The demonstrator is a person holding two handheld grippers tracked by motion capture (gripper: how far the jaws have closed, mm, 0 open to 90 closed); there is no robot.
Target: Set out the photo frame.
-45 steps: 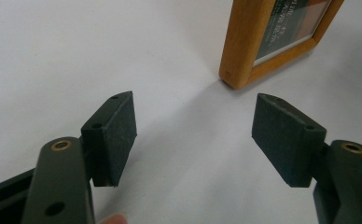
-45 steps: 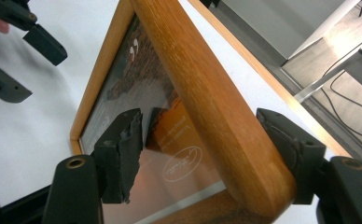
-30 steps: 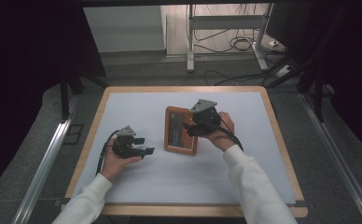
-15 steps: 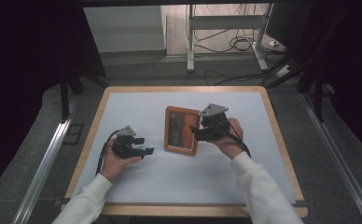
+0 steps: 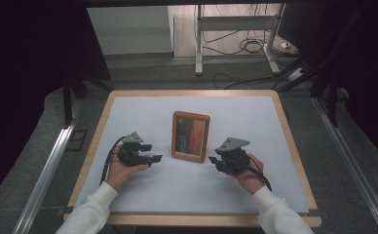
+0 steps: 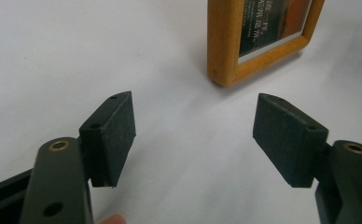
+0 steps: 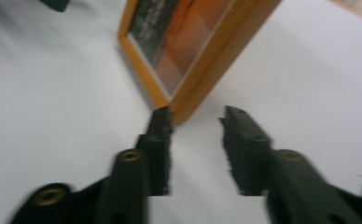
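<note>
Picture frame: rounded wooden border, glazed orange-and-dark print; its writing is illegible. It lies flat at table centre. Left gripper, at its 8 o'clock, gapes empty. Right gripper, at 4 o'clock, has just been closing, jaws parted, nothing between them.

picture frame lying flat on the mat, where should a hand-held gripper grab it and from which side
Probably the picture frame by its near right corner, coming in low from the right hand-held gripper side. It lies flat, so only the thin wooden border rail fits between the jaws.
</note>
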